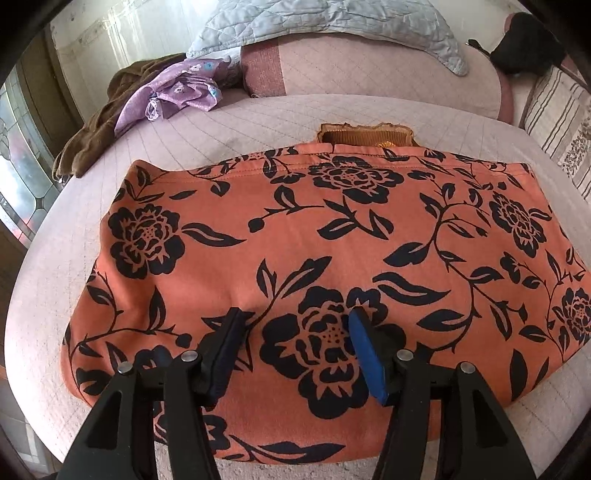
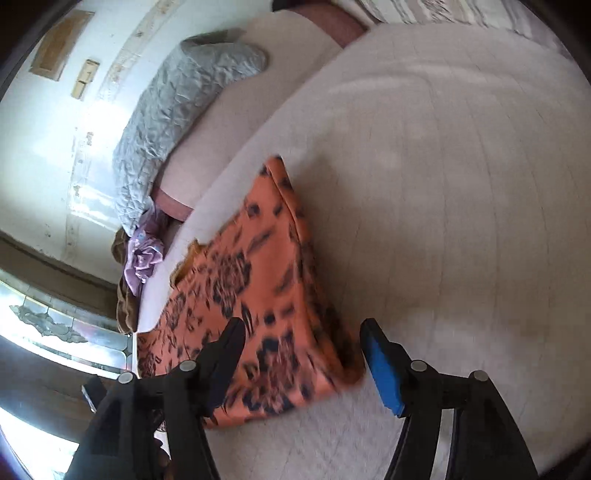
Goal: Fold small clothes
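Note:
An orange garment with a black flower print lies folded flat on the pale pink bedcover. A mustard ribbed piece pokes out from under its far edge. My left gripper stands open just over the near part of the cloth, with nothing pinched between its fingers. In the blurred right wrist view the same orange garment runs off to the left. My right gripper is open, with the garment's near right corner lying between its fingers and the pads clear of it.
A brown garment and a purple flowered one lie bunched at the bed's far left. A grey quilted blanket covers the pink headrest. Striped pillows sit at the right. Bare bedcover spreads right of the garment.

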The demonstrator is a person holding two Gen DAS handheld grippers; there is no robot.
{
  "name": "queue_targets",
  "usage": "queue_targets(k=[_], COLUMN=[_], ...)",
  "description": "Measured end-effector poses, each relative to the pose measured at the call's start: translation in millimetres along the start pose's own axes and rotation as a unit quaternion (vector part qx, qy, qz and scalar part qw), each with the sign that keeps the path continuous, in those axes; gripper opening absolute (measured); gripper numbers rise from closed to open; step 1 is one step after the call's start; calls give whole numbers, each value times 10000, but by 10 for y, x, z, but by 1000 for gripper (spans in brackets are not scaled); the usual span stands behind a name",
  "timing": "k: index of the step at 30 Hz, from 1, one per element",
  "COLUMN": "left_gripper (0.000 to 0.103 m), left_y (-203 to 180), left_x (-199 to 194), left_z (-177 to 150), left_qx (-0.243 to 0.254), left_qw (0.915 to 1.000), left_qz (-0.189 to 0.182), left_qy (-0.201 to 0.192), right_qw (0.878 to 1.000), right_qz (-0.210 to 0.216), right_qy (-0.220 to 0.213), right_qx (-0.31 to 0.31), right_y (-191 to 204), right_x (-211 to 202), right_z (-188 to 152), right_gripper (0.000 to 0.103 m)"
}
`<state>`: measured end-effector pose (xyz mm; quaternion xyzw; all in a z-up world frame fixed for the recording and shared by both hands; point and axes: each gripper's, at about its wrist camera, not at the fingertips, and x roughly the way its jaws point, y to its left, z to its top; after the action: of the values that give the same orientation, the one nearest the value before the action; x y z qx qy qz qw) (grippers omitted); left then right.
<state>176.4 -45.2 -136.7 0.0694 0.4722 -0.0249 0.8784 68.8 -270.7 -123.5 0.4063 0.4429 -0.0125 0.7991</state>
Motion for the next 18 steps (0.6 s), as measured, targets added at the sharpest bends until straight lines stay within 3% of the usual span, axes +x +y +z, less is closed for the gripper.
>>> queue_targets(k=[2,4,10,12,13,16,18], left_gripper=[60,61,62,63,63,63,63], left_y=[7,-18,18,21,18,24,17], left_x=[6,-2,12,12,13,16,16], left_z=[-1,-36,-18,-17,-16,-18,-16], left_qx=[2,-6,-75,-82,-79,-97,-95], left_qw=[10000,10000,9999,9999,9999,9999,9999], left_qz=[0,-7,-101,-105,-107,-132,-123], left_qy=[-25,-42,18,14,7,-11,-10], right_qw=[9999,9982,9850,9826,9799,9760,9787], right_qz=[91,223,-186,-180,-133,-418,-612], right_qy=[86,459,1364,1430,1540,1176,944], right_qx=[-106,-317,-1039,-1175,-1262,-1787,-1718], right_y=[51,113,325,397,463,695,664], right_x=[73,289,1069,1155,1167,1004,956], right_z=[157,364,718,778,785,753,769], right_gripper=[68,68,65,30,23,19,18])
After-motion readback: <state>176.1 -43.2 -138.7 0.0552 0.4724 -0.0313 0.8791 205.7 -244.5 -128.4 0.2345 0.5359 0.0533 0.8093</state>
